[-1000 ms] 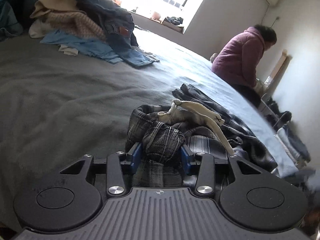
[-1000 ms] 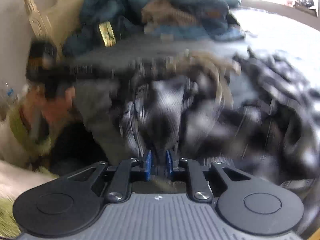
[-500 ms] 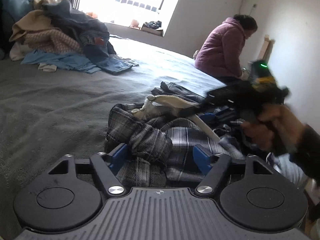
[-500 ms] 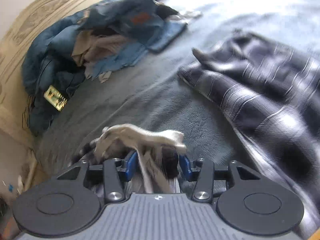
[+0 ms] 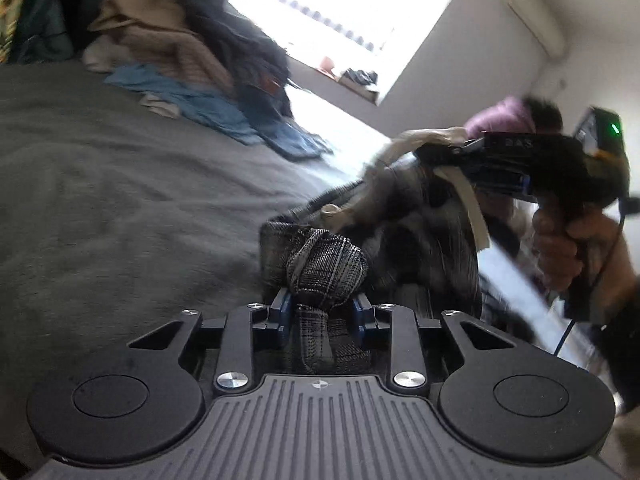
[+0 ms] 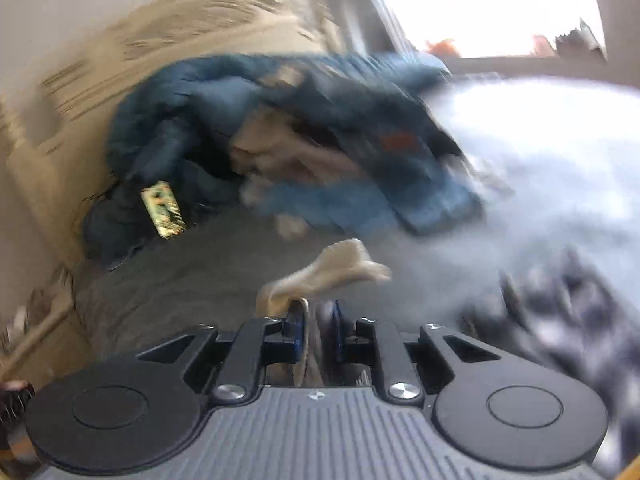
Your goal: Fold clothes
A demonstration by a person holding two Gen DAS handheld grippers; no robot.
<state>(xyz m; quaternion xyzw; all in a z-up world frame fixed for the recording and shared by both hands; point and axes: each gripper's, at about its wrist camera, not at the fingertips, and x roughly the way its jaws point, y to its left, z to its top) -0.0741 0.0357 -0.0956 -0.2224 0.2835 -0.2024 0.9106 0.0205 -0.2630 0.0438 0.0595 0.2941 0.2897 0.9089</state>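
**Plaid garment clamped at both ends**

The right wrist view is heavily blurred; the clothes pile (image 6: 304, 136) ahead is barely made out. The garment (image 5: 420, 232) is partly hidden behind the right gripper (image 5: 452, 152), which is clamped on its pale drawstring (image 6: 332, 272) and gripped by a hand (image 5: 560, 248). The left gripper (image 5: 322, 312) is closed on a plaid bunch, above the bed (image 5: 120, 200).

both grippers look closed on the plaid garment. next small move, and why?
Probably draw the two grippers apart to stretch the cloth. The left gripper pinches a bunched wad of the plaid garment; the right gripper clamps its cream drawstring end, lifted above the bed, and the fabric between sags crumpled.
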